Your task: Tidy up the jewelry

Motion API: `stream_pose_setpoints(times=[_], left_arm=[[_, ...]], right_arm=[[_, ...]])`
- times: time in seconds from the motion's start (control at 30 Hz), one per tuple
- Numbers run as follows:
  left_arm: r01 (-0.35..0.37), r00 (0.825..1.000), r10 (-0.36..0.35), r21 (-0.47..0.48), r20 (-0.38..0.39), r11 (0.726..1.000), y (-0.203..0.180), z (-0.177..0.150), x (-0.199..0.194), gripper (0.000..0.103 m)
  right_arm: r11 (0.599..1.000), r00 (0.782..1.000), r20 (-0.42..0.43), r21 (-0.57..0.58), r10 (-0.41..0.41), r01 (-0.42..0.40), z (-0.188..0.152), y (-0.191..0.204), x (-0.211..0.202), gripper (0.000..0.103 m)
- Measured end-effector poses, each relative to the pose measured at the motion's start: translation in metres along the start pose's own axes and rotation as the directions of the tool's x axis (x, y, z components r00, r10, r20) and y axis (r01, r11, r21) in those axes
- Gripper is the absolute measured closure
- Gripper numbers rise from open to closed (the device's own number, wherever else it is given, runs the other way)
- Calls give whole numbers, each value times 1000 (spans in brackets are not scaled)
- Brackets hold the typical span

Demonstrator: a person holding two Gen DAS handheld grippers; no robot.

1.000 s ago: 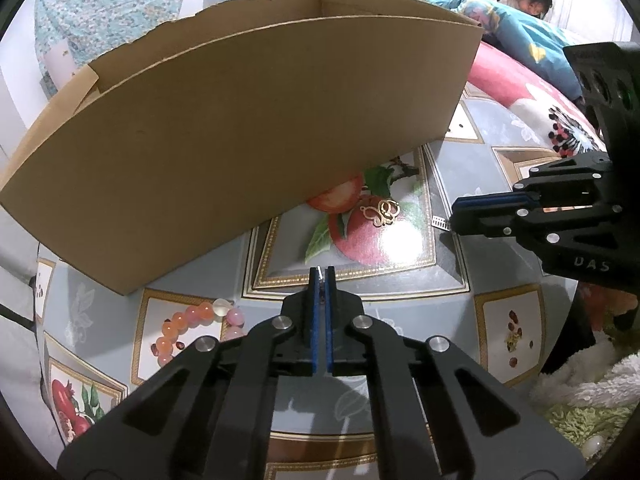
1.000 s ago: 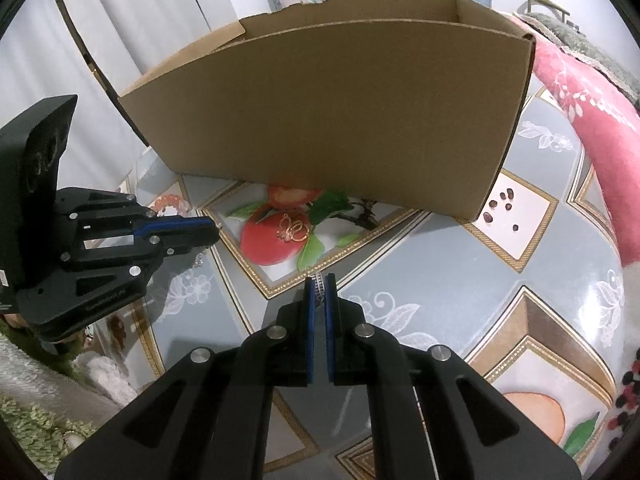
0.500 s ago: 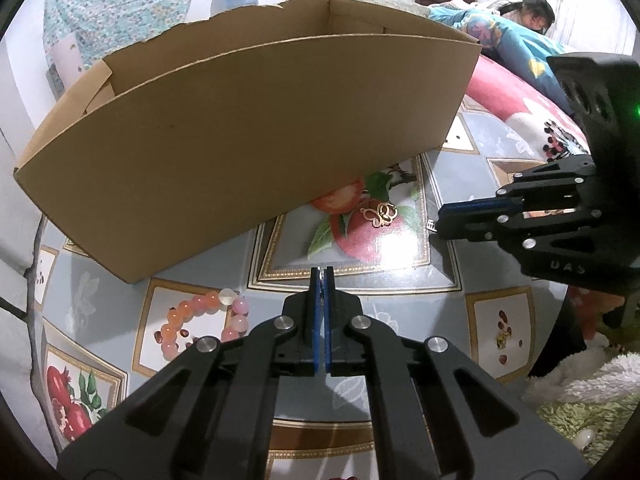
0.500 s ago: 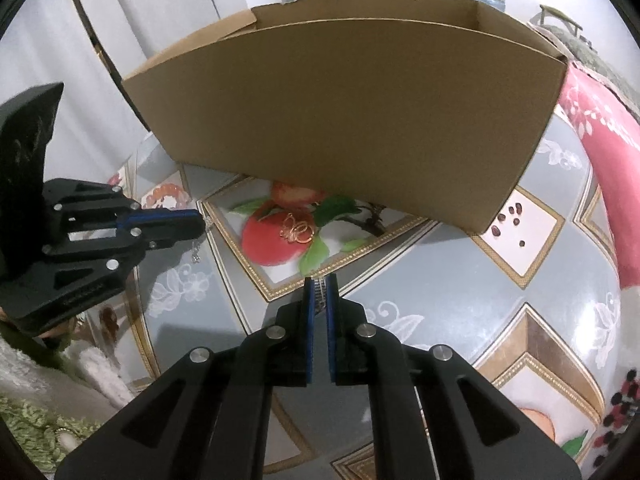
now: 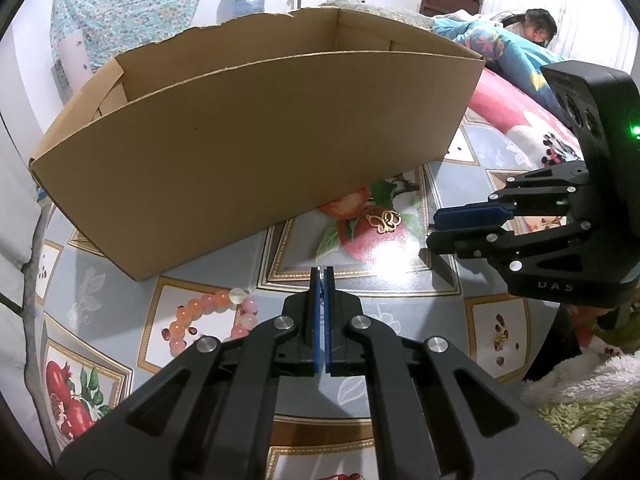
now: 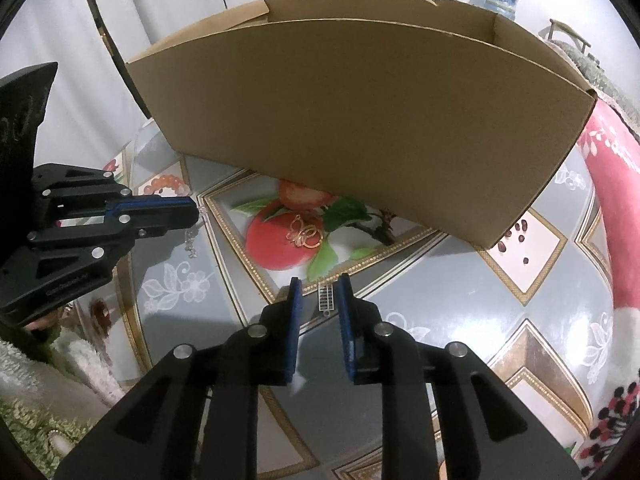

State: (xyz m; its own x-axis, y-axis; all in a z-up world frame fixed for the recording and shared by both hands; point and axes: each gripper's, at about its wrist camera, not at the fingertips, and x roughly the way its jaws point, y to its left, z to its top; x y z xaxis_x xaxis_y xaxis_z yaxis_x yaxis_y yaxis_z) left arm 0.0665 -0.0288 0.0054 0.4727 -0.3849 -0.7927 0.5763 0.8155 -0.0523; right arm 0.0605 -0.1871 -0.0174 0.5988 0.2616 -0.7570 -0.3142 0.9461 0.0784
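I am watching a small silver ladder-shaped piece (image 6: pixel 325 298), flat, thin and openwork with a tiny loop at its near end. It is sitting in the gap between the right gripper (image 6: pixel 320 280)'s blue-padded fingers (image 6: pixel 295 300). Those fingers have just been opening and are now standing apart, and neither pad is pressing on the piece; I cannot tell whether it is resting on the table (image 6: pixel 440 312) or hanging free.

The left gripper (image 5: pixel 321 276) is keeping its fingers pressed together on a second silver piece (image 6: pixel 191 242). In the right wrist view that piece is dangling as a short, fine strand just below the left fingertips; in the left wrist view only a thin bright sliver is showing between the pads.

Ahead of both pairs of fingers, a gold openwork pendant (image 6: pixel 305 234) of looping wire is lying on a printed red apple. To the left of the left fingers, a bracelet (image 5: pixel 212 312) of round, glossy pink and orange beads is curling on the table.

Beyond the pendant, a plain brown cardboard box (image 6: pixel 360 120) with a rough torn rim is standing open, its long wall facing the fingers. The table is wearing a glossy grey cover printed with fruit panels and gold borders, and it is throwing back a bright glare near the pendant.
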Motion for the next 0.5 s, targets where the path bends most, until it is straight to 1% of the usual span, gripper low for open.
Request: stream_pose_setpoints(times=[0.1, 0.2, 0.23, 0.27, 0.5], left_arm=[[3, 1000, -3, 0, 1, 1000, 1, -1, 0, 102], [5, 1000, -5, 5, 1, 1000, -1, -1, 0, 102], [6, 1000, -6, 4, 2, 1000, -2, -1, 0, 102], [6, 1000, -6, 5, 2, 1000, -3, -1, 1, 102], [5, 1000, -5, 4, 6, 1000, -4, -1, 2, 102]], right_arm=[[1000, 1000, -4, -9, -16, 15, -1, 1, 0, 86], [1000, 1000, -9, -4, -25, 25, 0, -1, 0, 92], [1000, 1000, -12, 4, -19, 19, 0, -2, 0, 96], [1000, 1000, -14, 17, -7, 7, 1, -5, 1, 97], [1000, 1000, 5, 21, -10, 10, -1, -3, 2, 98]])
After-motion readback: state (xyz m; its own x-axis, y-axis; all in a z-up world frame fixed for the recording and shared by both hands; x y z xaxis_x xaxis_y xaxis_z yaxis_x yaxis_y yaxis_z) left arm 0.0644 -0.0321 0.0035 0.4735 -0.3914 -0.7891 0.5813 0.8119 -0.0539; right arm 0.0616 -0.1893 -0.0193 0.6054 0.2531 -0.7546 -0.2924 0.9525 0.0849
